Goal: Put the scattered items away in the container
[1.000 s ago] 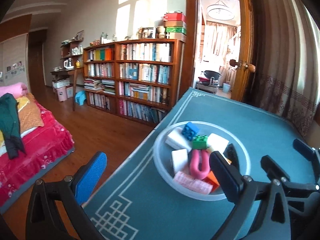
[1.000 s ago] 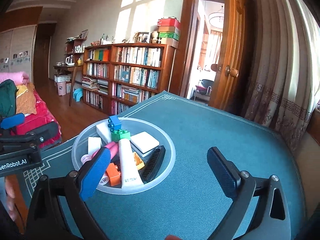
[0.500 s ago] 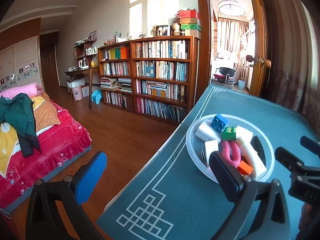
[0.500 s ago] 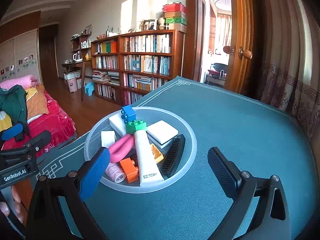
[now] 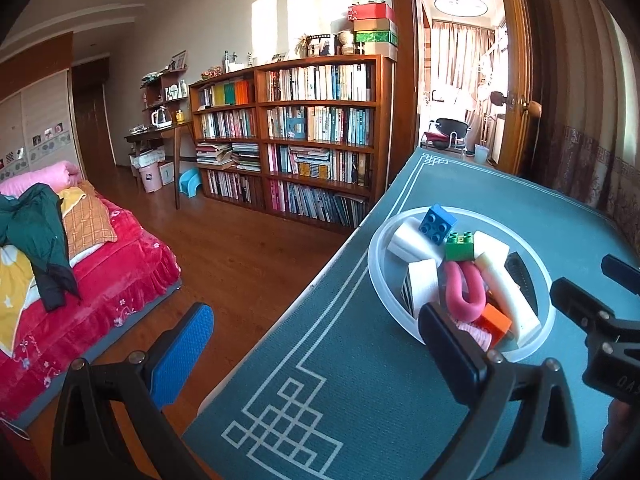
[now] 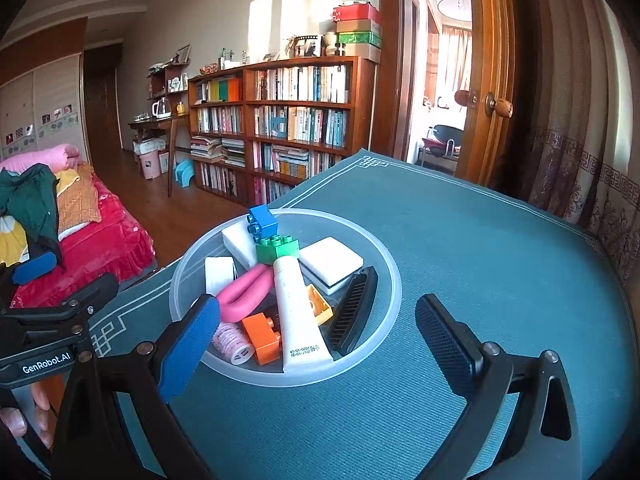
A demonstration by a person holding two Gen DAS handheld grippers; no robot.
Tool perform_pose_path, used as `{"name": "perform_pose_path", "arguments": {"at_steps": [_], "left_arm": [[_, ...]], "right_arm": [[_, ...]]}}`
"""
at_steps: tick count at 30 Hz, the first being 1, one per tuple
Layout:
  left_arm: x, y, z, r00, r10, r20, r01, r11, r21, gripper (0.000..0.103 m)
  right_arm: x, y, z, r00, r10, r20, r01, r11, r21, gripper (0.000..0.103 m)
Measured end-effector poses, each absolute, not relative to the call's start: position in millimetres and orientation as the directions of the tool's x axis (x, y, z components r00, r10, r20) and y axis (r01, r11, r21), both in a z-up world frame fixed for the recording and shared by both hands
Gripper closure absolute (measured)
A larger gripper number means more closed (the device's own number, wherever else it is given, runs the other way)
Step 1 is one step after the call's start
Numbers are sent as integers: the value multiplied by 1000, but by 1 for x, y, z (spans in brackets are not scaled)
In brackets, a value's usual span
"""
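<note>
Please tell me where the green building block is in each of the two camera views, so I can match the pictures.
Left wrist view: green block sits right of centre, in the far part of the bowl.
Right wrist view: green block sits left of centre, in the far part of the bowl.
Shared landmark: the blue block just behind it.

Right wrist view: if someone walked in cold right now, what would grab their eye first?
The clear bowl on the green table mat, heaped with bright things: a blue brick on top at the far side, a pink U-shaped piece and a white tube lying toward the camera. Next, the open right tool framing the bowl's near rim, holding nothing. Behind, a packed bookshelf.
</note>
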State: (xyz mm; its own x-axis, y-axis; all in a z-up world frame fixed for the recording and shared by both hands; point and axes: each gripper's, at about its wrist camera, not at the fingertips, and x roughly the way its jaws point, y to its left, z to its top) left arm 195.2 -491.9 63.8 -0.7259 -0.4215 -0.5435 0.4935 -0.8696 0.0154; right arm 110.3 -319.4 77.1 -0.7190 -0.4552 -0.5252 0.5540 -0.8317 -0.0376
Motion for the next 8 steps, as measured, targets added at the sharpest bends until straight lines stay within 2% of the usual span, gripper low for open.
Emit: {"name": "perform_pose_path", "arguments": {"at_steps": [8], "left_arm": [[194, -485, 63, -723, -417, -551, 484, -875, 28, 0]], "right_arm": [[112, -316, 77, -717, -463, -521, 558, -830, -31, 3]]}}
